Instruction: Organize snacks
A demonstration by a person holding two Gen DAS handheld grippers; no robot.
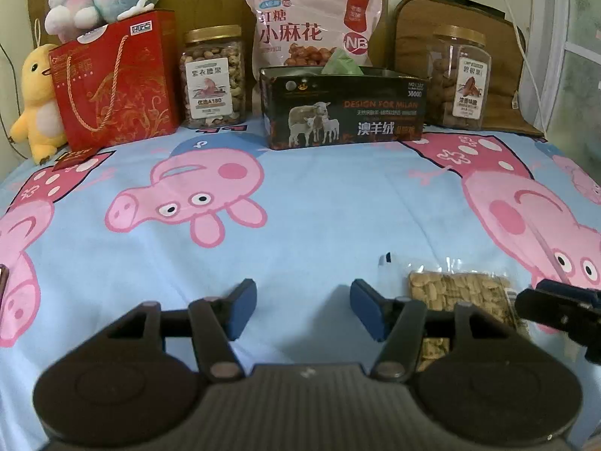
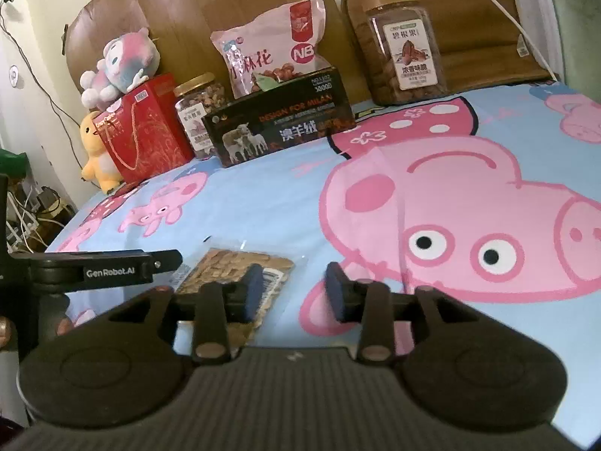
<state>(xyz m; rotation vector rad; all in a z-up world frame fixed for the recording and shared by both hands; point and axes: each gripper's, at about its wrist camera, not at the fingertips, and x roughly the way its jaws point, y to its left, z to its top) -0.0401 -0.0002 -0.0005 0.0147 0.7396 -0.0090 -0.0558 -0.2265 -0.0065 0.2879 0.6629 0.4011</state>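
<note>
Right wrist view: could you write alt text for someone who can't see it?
An open black two-finger right gripper hovers over a blue cartoon-pig bedsheet, beside a clear packet of peanut brittle. Behind stand a black sheep-printed box, a pink snack bag and two nut jars.

Matt cotton-like bedsheet, glossy clear-plastic snack packet, shiny black tin box.
</note>
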